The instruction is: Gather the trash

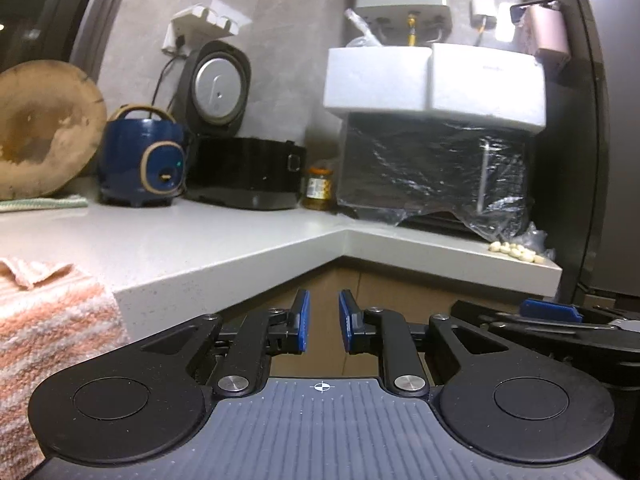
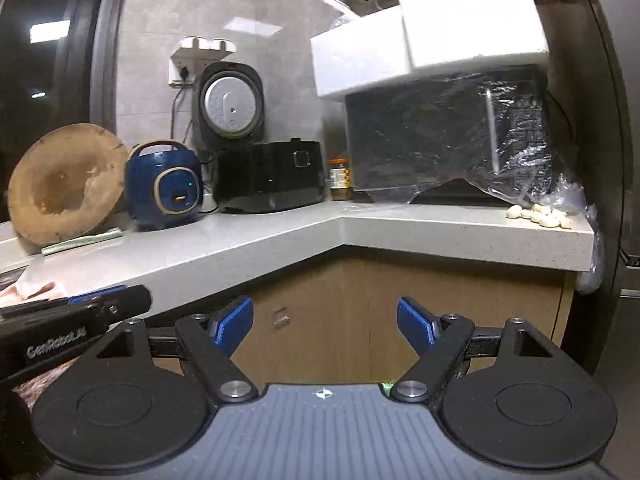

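**Both grippers low before the counter corner**

While both grippers hang below the counter [image 2: 256,240] edge, the left gripper [image 1: 323,322] has its jaws narrowly apart and empty, and the right gripper [image 2: 325,322] gapes wide, empty too. Ahead lies cabinet [image 2: 320,320] front, with open air between. No sure trash shows; garlic cloves [image 2: 540,215] sit up right of the right jaws, near the counter's end.

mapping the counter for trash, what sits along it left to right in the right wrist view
wooden chopping board → blue rice cooker → black cooker with raised lid → small jar → plastic-wrapped black appliance → pile of pale garlic-like cloves
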The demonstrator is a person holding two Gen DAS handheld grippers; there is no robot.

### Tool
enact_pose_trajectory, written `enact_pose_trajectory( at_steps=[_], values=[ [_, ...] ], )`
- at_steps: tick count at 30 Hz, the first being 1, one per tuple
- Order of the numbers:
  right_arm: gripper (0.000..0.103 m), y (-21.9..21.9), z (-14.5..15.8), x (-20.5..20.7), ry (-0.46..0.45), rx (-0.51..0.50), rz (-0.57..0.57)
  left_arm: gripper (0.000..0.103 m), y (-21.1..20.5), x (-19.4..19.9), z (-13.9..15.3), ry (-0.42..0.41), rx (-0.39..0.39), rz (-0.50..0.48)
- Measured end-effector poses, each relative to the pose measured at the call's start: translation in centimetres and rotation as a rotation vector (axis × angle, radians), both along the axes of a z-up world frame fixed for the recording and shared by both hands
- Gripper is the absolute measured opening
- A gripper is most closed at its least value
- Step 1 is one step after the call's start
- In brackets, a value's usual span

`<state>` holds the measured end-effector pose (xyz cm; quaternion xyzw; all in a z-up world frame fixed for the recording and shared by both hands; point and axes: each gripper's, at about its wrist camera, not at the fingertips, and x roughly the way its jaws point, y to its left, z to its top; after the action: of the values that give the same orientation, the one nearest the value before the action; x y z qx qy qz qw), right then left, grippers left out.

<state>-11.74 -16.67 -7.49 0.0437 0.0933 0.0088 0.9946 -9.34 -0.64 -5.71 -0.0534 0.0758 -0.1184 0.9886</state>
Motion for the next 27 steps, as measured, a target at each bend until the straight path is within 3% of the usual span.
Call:
enact_pose_trajectory(
  at_steps=[8, 27],
  values=[
    [0.080, 0.3, 0.3, -1.8, -0.053, -0.019, 0.001, 0.020, -2.0, -2.2, 0.3, -0.040, 0.084, 0.012],
    [0.081, -0.6, 0.1, -3.4, -0.069, -0.003, -0.008, 0.020, -2.8, -3.5, 0.5, -0.044, 0.108, 0.024]
  ],
)
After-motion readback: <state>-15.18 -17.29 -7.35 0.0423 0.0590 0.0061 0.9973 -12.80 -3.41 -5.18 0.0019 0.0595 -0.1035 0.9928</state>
